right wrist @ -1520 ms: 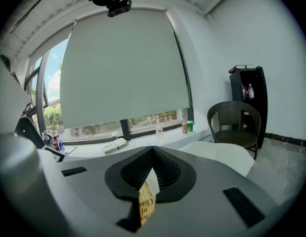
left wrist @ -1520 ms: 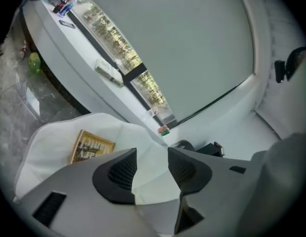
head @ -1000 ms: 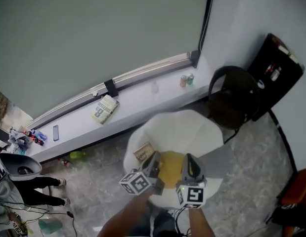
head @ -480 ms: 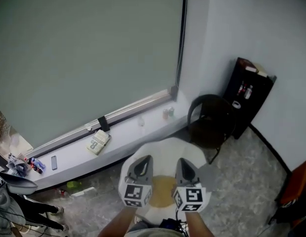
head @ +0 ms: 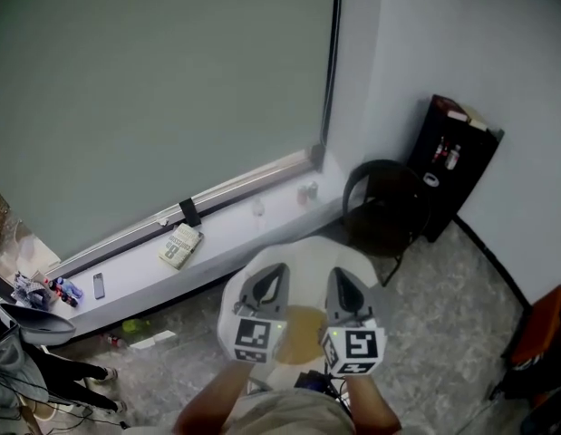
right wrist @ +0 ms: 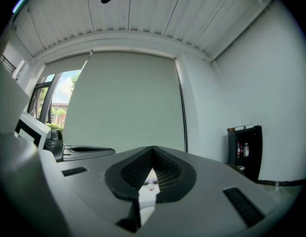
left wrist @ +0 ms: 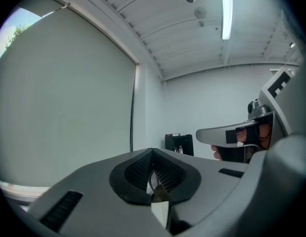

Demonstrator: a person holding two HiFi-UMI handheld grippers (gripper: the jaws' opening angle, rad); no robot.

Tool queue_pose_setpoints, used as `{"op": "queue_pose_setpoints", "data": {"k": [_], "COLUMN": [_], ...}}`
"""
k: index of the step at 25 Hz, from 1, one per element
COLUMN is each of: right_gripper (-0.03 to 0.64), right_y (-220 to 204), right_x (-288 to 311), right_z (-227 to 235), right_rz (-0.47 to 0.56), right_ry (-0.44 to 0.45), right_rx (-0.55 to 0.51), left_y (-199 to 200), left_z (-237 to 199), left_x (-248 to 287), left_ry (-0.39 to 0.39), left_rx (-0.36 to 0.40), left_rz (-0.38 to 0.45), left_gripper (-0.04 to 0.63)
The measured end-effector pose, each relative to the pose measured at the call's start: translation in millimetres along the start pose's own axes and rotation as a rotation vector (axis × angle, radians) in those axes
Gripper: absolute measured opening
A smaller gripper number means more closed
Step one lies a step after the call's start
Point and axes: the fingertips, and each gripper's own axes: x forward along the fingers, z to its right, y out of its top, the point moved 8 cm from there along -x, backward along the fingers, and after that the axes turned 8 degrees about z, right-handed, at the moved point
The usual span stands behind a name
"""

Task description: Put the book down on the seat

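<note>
You hold two grippers side by side at chest height: your left gripper [head: 276, 272] has its jaws pressed together with nothing between them, and your right gripper [head: 340, 277] is likewise closed and empty. Each carries one cube with black square markers facing you. Directly below them sits one round white shell seat [head: 304, 259] with one tan circular cushion [head: 303, 330] in its middle. I can see one cream paperback book [head: 178, 246], and it lies flat on the long white window ledge [head: 235, 227], well apart from the seat. The cover carries one large dark character, but the print is too small to read. On the same ledge there is one dark flat phone [head: 99, 285] to the left and two small containers [head: 307, 192] towards the corner. One black round-backed chair [head: 389, 208] stands beside the white seat, and one tall black cabinet [head: 457, 163] stands against the white wall. A large pale grey roller blind [head: 171, 89] covers the window, the floor [head: 443, 333] is speckled grey stone, and the ceiling is white ribbed panelling with one strip light [left wrist: 226, 11].
</note>
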Motion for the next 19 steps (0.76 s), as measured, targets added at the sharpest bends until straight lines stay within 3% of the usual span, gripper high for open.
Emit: {"op": "queue_pose_setpoints", "data": {"k": [19], "right_gripper": [0.002], "right_y": [-21], "right_x": [-1], "right_z": [-4], "right_rz": [-0.038], "right_ry": [0.018], "right_rx": [-0.019], "left_y": [-34], "left_z": [-7], "left_x": [-18], "left_ry": [0.021], "left_rx": [-0.019], "left_rz": [-0.075], "left_gripper": [0.008]}}
